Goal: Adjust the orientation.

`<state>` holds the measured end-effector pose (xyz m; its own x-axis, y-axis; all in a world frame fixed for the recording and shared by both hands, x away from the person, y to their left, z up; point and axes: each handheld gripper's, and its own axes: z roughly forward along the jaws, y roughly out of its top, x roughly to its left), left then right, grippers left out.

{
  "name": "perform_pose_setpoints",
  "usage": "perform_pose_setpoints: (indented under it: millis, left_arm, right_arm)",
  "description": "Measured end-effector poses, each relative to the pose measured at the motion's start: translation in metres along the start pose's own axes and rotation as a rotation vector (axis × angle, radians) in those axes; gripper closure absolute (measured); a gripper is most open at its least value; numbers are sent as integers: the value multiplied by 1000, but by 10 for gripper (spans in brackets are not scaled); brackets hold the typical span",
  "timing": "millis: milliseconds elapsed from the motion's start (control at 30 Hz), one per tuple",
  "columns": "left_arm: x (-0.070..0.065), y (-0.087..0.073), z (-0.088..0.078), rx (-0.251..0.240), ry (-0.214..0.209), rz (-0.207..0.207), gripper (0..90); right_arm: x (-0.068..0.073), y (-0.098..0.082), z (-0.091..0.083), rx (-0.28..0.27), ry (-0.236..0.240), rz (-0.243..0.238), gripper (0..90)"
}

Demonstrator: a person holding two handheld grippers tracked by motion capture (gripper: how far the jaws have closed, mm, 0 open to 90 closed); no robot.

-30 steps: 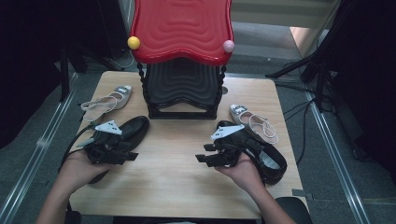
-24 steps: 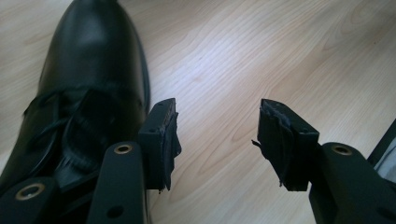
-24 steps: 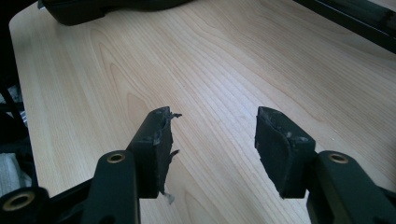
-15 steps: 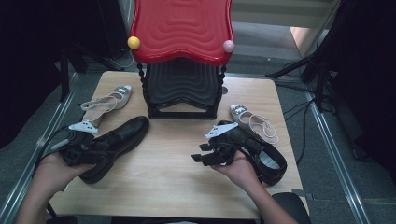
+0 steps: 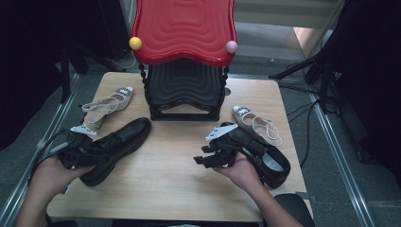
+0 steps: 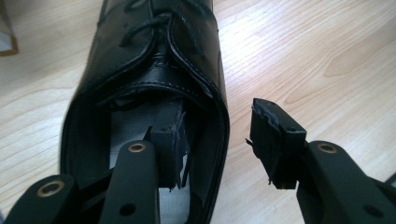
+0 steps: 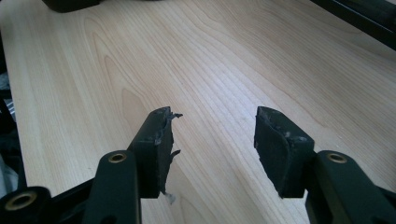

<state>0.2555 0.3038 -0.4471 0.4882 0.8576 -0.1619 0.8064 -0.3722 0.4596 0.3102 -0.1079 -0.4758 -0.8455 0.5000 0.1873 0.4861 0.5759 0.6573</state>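
The black lace-up shoe is lying glossy at the table's seven o'clock, its long axis pointing toward two o'clock. The left gripper has been closing, one jaw inside the heel opening, the other outside, not yet pressing. The toe is cropped in the left gripper view. The right gripper is gaping, empty.

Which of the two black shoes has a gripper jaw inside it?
The left black shoe, near the left hand-held gripper: one jaw sits inside its opening. The right black shoe lies behind the right hand.
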Motion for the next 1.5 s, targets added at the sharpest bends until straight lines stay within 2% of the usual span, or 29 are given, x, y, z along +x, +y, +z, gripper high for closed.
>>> perform_pose_setpoints:
  millis: [167,267,333,367,533,700,833,1033,1200,1367,1500]
  left_arm:
    - [0,4,15,4,4,-12,598]
    - [1,8,21,7,11,-21,655]
    - [2,10,23,-1,8,-29,681]
    - [3,11,24,4,-6,-34,694]
    - [3,15,28,12,-16,-25,725]
    - [5,16,27,11,-35,-34,801]
    - [2,17,26,10,-21,-37,824]
    - [-1,17,15,-33,-48,-54,829]
    - [-14,19,5,-37,-36,-12,829]
    - [-30,25,5,-44,-78,33,826]
    - [-46,33,12,-28,-88,79,825]
  right_arm:
    - [0,0,1,5,-2,-3,485]
    - [1,0,2,16,-7,-6,487]
    - [1,-1,3,20,-8,-9,489]
    - [1,-1,3,21,-9,-10,490]
    - [2,-1,6,36,-11,-15,490]
    - [3,-1,7,41,-14,-18,492]
    - [1,-1,6,38,-13,-13,495]
    - [1,-1,6,41,-13,-4,496]
    - [0,-2,6,39,-14,-7,496]
    - [-1,-2,5,30,-16,1,494]
    - [-2,-3,3,26,-18,7,494]
